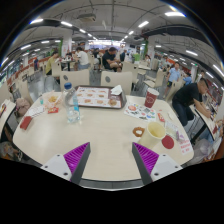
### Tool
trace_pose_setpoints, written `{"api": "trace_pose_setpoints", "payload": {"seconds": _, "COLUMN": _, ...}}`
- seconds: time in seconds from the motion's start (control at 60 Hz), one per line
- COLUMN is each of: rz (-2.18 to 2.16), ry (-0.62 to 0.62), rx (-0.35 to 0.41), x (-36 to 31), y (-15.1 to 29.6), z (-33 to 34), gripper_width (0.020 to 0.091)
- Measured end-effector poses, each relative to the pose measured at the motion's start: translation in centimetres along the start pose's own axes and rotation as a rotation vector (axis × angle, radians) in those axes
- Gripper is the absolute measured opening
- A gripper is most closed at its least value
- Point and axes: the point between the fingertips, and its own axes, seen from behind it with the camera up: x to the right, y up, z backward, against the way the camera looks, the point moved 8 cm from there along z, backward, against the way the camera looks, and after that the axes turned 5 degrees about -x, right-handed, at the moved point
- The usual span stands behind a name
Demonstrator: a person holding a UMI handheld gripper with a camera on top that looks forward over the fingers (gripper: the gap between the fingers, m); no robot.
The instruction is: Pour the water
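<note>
A: What step is this?

B: The start. The hand-held gripper (107, 160) is spread wide and holds nothing. The water bottle (72, 106) stands near the counter's (100, 135) left edge.

A: Next?

B: Reach left and grab it, I think (the red cup (151, 97) waits near the far right corner). Bowls (156, 130) and a tray (98, 96) crowd around.

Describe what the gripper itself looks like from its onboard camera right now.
The two-finger gripper shows two pale grey, angular fingers. Each carries a magenta pad with fine diagonal ridges on its inner face, one at and the other at. No cables, markings or sleeve appear.
</note>
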Motion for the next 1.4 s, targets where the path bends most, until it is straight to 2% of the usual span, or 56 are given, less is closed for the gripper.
{"api": "trace_pose_setpoints", "payload": {"seconds": 0.167, "rz": 0.003, "ry": -0.015, "rx": -0.029, "x": -1.8, "y": -0.5, "z": -0.6, "gripper_width": 0.0849}}
{"api": "trace_pose_setpoints", "payload": {"seconds": 0.367, "rz": 0.003, "ry": 0.061, "rx": -0.037, "x": -8.2, "y": -1.0, "z": -2.0, "gripper_width": 0.0848}}
{"api": "trace_pose_setpoints", "payload": {"seconds": 0.533, "rz": -0.018, "ry": 0.142, "rx": 0.072, "x": -14.8, "y": 2.8, "z": -5.2, "gripper_width": 0.0850}}
{"api": "trace_pose_setpoints", "payload": {"seconds": 0.7, "rz": -0.079, "ry": 0.137, "rx": 0.205, "x": -18.2, "y": 9.1, "z": -11.3, "gripper_width": 0.0849}}
{"api": "trace_pose_setpoints", "payload": {"seconds": 0.95, "rz": -0.089, "ry": 0.070, "rx": 0.257, "x": -19.6, "y": 13.7, "z": -20.5, "gripper_width": 0.0841}}
{"api": "trace_pose_setpoints", "payload": {"seconds": 1.017, "rz": -0.096, "ry": 0.048, "rx": 0.248, "x": -19.6, "y": 13.8, "z": -22.1, "gripper_width": 0.0764}}
{"api": "trace_pose_setpoints", "payload": {"seconds": 1.083, "rz": -0.108, "ry": 0.021, "rx": 0.258, "x": -19.2, "y": 14.0, "z": -23.0, "gripper_width": 0.0594}}
{"api": "trace_pose_setpoints", "payload": {"seconds": 1.167, "rz": -0.111, "ry": 0.014, "rx": 0.276, "x": -19.3, "y": 14.2, "z": -23.0, "gripper_width": 0.0575}}
{"api": "trace_pose_setpoints", "payload": {"seconds": 1.35, "rz": -0.072, "ry": 0.024, "rx": 0.248, "x": -19.0, "y": 13.9, "z": -22.6, "gripper_width": 0.0400}}
{"api": "trace_pose_setpoints", "payload": {"seconds": 1.4, "rz": -0.048, "ry": 0.017, "rx": 0.240, "x": -18.6, "y": 13.8, "z": -22.0, "gripper_width": 0.0374}}
